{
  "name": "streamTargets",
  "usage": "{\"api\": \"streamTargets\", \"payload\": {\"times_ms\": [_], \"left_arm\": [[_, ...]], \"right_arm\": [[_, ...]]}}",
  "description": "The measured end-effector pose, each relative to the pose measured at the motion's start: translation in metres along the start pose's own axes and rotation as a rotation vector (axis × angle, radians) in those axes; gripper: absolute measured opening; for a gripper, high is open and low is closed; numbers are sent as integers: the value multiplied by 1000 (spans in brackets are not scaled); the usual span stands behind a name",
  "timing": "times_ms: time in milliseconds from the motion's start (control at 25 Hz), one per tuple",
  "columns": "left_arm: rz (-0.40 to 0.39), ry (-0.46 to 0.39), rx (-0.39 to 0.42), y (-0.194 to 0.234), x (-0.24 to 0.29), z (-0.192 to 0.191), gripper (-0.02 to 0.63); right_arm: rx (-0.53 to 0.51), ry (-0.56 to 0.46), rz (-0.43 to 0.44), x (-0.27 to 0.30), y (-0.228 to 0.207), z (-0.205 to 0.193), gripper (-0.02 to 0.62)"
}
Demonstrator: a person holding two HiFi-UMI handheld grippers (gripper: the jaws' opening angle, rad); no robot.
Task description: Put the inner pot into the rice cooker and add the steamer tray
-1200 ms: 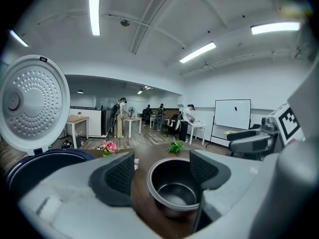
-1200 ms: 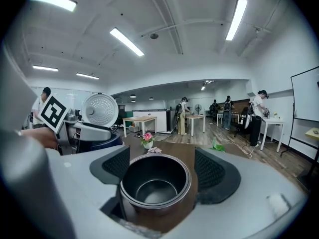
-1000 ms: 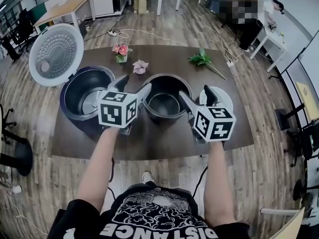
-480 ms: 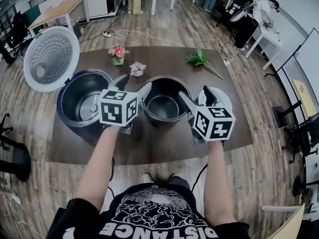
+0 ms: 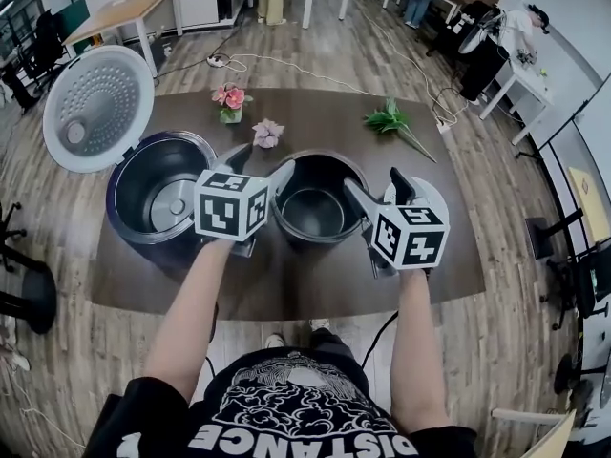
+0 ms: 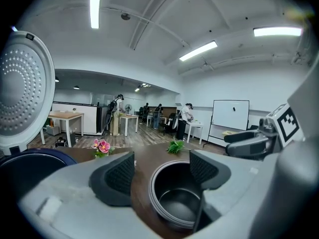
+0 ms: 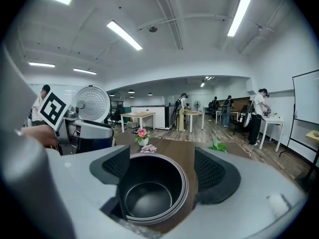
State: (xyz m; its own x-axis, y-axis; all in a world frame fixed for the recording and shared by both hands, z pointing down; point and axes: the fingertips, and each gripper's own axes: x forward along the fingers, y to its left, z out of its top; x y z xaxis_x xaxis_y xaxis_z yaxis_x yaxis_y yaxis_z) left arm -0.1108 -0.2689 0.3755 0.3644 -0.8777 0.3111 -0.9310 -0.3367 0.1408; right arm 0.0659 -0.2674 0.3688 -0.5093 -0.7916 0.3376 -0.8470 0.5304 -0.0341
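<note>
Dark metal inner pot (image 5: 315, 208), empty, sits mid-desk (image 5: 286, 280) nr the front edge, just right of the dark-blue round rice cooker (image 5: 124, 219). Cooker's white perforated lid (image 5: 93, 108) stands open. Left claw (image 5: 258, 163) at pot's left rim, jaws apart, gripping nothing. Right claw (image 5: 375, 187) at pot's right rim, jaws likewise apart. White round steamer tray (image 5: 431, 192) lies partly under right claw, twd desk's right edge.
</note>
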Motion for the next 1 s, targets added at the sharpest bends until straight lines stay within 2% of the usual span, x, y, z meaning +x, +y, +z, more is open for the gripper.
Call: {"api": "streamTargets", "payload": {"times_ms": [400,680,1000], "left_arm": [[67,70,-40,4,34,-25,347],[143,117,-122,4,41,-51,347],[168,189,-201,6,44,-84,347]], "right_arm": [[8,80,83,41,-28,-25,393],[20,149,166,59,-42,-47,383],[63,220,219,78,-45,-73,360]]}}
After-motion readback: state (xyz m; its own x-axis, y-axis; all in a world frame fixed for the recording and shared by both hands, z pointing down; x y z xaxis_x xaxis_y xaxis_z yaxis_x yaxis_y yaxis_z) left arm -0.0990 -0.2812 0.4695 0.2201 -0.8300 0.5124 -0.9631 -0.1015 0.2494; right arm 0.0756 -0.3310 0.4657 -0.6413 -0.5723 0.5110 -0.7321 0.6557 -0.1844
